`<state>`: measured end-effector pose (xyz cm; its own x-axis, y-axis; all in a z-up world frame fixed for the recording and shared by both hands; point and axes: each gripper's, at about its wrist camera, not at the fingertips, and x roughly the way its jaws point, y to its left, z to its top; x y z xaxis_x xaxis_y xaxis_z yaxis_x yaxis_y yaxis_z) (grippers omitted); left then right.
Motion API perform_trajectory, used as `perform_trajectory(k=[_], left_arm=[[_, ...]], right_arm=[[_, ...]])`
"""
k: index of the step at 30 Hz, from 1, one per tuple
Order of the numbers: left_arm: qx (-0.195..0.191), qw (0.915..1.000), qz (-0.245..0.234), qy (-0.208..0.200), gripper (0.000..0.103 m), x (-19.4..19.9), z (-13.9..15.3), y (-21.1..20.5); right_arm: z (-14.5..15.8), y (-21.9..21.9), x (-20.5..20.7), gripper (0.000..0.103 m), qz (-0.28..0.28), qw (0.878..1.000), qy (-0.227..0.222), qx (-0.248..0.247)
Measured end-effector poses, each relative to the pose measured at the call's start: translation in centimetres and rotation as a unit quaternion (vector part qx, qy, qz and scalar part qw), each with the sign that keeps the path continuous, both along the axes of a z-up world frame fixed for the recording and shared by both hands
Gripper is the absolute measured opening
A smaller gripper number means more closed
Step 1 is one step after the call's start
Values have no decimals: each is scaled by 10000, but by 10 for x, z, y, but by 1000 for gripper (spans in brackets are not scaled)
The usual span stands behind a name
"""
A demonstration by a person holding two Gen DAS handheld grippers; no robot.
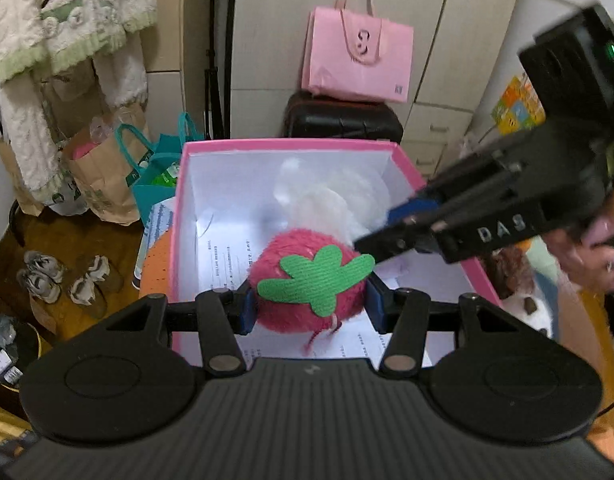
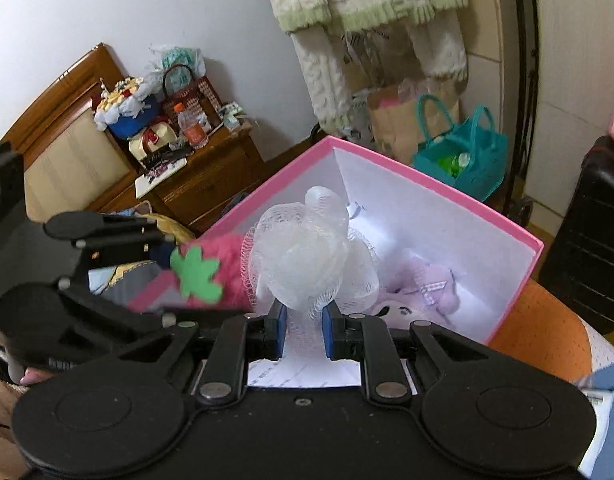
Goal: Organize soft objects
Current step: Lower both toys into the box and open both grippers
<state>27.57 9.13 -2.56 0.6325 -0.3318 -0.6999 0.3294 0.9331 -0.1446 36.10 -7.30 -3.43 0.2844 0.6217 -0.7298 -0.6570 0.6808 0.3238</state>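
My left gripper (image 1: pixel 310 307) is shut on a pink plush strawberry (image 1: pixel 307 280) with a green felt leaf, held over the open pink box (image 1: pixel 291 145). My right gripper (image 2: pixel 305 330) is shut on a white mesh bath pouf (image 2: pixel 307 256), also above the box (image 2: pixel 435 184). In the left wrist view the right gripper (image 1: pixel 381 232) reaches in from the right, the pouf (image 1: pixel 335 196) blurred behind it. The right wrist view shows the left gripper and strawberry (image 2: pixel 215 272) at left. A lilac plush toy (image 2: pixel 423 292) lies inside the box on printed paper.
A pink bag (image 1: pixel 359 60) sits on a black suitcase (image 1: pixel 343 122) behind the box. Paper and teal bags (image 1: pixel 155 168) and shoes (image 1: pixel 67 280) stand on the floor at left. A cluttered wooden nightstand (image 2: pixel 203 176) is beyond the box. A brown plush (image 1: pixel 515 276) lies right of it.
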Motion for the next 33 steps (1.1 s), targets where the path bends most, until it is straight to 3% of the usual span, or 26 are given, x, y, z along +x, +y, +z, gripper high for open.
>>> perform_trajectory(k=[6, 12, 15, 18, 22, 33], left_arm=[[645, 9979, 41, 55, 51, 24, -10, -21], [752, 9967, 93, 279, 53, 36, -18, -26], [895, 9956, 184, 191, 56, 37, -20, -30], [1109, 9937, 165, 68, 57, 29, -16, -35], [1049, 9944, 43, -76, 68, 7, 0, -34], [504, 9985, -23, 190, 72, -55, 32, -10]], right_arm=[[-9, 11, 23, 22, 20, 9996, 96, -253], [-20, 9, 49, 23, -128, 9986, 498, -133], [-24, 10, 57, 30, -178, 9975, 680, 53], [-24, 13, 55, 48, -236, 9976, 652, 35], [-15, 10, 42, 49, -307, 9984, 475, 13], [33, -3, -31, 50, -167, 9989, -333, -300]])
